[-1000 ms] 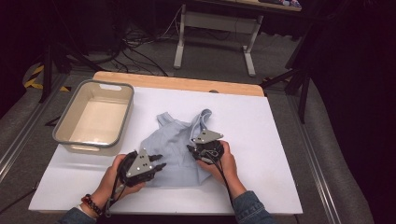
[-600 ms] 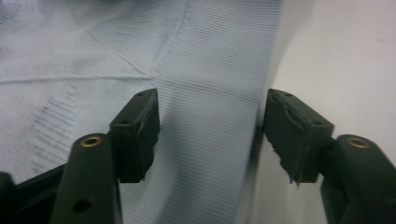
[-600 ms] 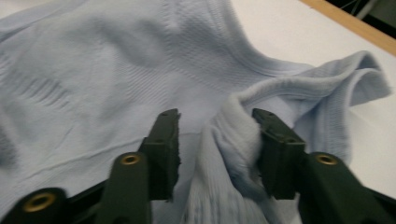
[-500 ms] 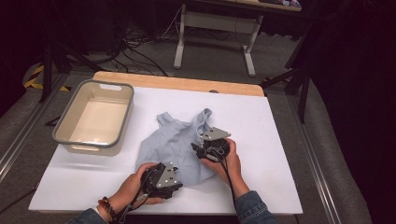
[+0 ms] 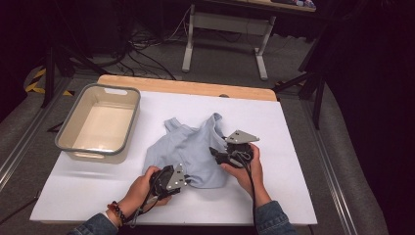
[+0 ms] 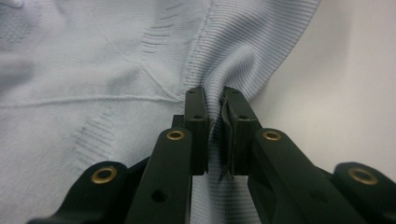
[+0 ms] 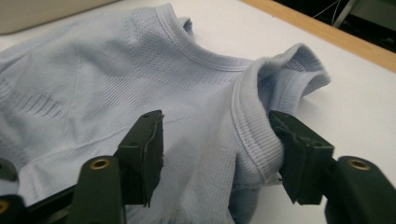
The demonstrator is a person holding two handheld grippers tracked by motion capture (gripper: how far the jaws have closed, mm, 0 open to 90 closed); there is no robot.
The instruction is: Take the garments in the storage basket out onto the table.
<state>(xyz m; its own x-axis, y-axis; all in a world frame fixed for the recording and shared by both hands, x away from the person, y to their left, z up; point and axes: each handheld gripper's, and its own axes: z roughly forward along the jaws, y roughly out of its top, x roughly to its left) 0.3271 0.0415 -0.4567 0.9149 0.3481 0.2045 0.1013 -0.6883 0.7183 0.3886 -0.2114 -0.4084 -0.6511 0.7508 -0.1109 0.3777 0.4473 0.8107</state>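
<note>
Pale blue ribbed knit top [image 5: 188,152], soft and rumpled, spread flat on white table [image 5: 303,147] between both grippers. Left gripper [image 6: 214,122] just closing, now pinched tight on a thin fold of hem at fabric's near corner. Right gripper [image 7: 219,140] just opening, jaws wide apart, a thick ribbed armhole edge bunched loosely between. Beyond left gripper, well apart: smooth grey plastic tub [image 5: 73,137], rounded rectangle.

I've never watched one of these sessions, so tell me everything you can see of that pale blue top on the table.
The pale blue top is a sleeveless knit garment with ribbed edging and fine patterned panels. It lies rumpled on the white table, straps toward the far edge, right of the tub. The left gripper has just closed on a fold of its hem; the right gripper, jaws opening, straddles a bunched strap edge.
</note>
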